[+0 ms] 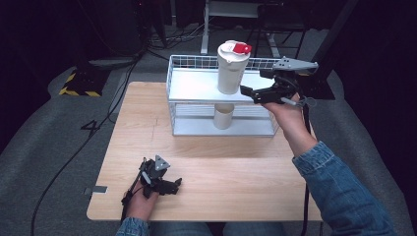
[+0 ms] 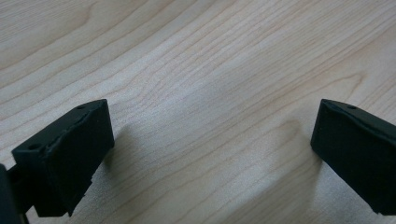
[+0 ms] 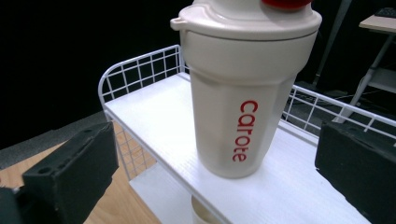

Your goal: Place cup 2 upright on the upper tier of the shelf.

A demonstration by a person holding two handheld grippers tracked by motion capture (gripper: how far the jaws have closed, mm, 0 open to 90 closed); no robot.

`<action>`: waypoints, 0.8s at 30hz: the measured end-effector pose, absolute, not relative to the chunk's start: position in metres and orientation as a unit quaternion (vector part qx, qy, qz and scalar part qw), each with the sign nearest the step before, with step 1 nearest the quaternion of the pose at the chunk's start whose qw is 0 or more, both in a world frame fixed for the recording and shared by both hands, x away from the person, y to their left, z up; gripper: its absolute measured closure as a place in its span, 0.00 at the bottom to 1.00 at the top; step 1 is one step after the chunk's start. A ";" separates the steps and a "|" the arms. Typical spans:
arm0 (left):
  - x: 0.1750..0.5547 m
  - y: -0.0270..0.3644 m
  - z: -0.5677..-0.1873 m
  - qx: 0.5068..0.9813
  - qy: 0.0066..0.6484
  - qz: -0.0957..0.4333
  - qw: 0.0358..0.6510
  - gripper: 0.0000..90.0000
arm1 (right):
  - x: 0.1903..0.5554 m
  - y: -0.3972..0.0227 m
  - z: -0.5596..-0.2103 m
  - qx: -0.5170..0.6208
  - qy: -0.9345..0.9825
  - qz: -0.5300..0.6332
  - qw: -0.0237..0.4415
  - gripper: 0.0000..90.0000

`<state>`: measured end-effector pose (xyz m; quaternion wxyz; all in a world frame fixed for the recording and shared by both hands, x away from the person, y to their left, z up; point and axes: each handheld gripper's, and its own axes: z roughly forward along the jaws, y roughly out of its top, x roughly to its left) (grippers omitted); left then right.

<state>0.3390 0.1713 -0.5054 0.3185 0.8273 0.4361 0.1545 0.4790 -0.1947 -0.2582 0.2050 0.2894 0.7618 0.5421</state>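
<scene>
A cream shaker bottle (image 1: 232, 69) with a red flip cap stands upright on the top shelf of a white wire rack (image 1: 192, 84); red lettering shows on the bottle (image 3: 245, 88) in the right gripper view. My right gripper (image 1: 251, 93) hovers just right of the bottle, open, jaws apart and not touching it. A second cream cup (image 1: 223, 117) stands on the rack's lower shelf. My left gripper (image 1: 173, 186) rests low over the wooden table (image 2: 201, 79) near its front edge, open and holding nothing.
The rack sits at the far middle of the table (image 1: 142, 137). Cables (image 1: 74, 147) run over the grey floor to the left. A yellow-black striped block (image 1: 77, 84) lies beyond the table's far left corner.
</scene>
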 end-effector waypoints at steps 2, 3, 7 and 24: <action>0.339 0.171 -0.505 0.827 0.436 0.154 0.319 0.00 | 0.473 -0.199 -0.259 0.286 0.764 0.541 0.203 0.00; 0.339 0.171 -0.505 0.827 0.436 0.154 0.318 0.00 | 0.470 -0.201 -0.259 0.284 0.765 0.541 0.203 0.00; 0.339 0.171 -0.505 0.827 0.436 0.154 0.319 0.00 | 0.459 -0.210 -0.261 0.282 0.764 0.544 0.203 0.00; 0.339 0.171 -0.505 0.827 0.436 0.154 0.319 0.00 | 0.427 -0.262 -0.296 0.313 0.783 0.501 0.193 0.07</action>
